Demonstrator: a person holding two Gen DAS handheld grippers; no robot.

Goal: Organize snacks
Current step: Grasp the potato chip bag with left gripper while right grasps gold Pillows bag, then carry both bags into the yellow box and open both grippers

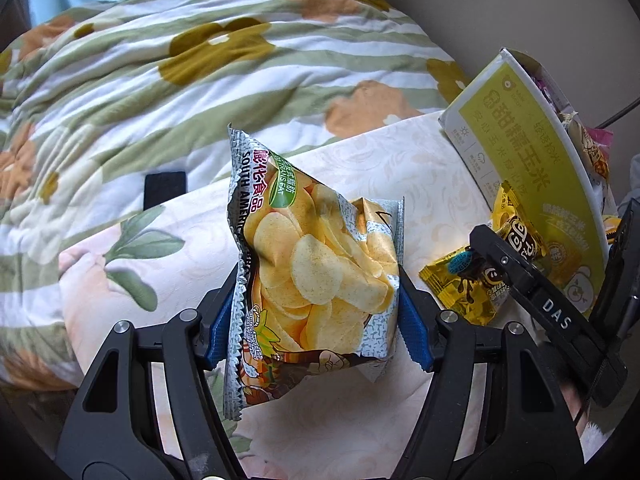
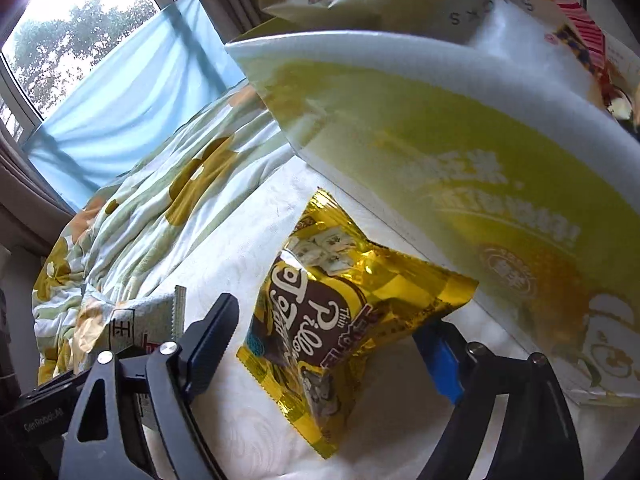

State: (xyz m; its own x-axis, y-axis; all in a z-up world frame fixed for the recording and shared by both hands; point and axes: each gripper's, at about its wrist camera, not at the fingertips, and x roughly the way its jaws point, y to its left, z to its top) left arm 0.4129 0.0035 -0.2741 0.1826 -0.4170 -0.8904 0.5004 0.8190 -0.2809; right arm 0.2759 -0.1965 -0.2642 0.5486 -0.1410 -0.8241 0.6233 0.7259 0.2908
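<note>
On the bed: a cream patterned sheet (image 1: 400, 168) carries the snacks; a rumpled quilt (image 1: 160, 80) with green stripes and flowers lies behind.
Room: a window (image 2: 72, 36) with a blue curtain (image 2: 132, 92) beyond the bed.
Box: one green-and-white carton (image 1: 532, 184) on the sheet, snack packs showing inside.
Left gripper (image 1: 316, 320): tilted steeply down, both blue pads pressed on the sides of one chip bag (image 1: 316, 264), which stands upright between them.
Right gripper (image 2: 324, 348): angled down beside the carton, jaws apart around one gold snack pack (image 2: 340, 320) lying on the sheet; left pad clear of it, far pad's contact hidden.
Count: one chip bag, one carton, two gold packs beside the carton.
</note>
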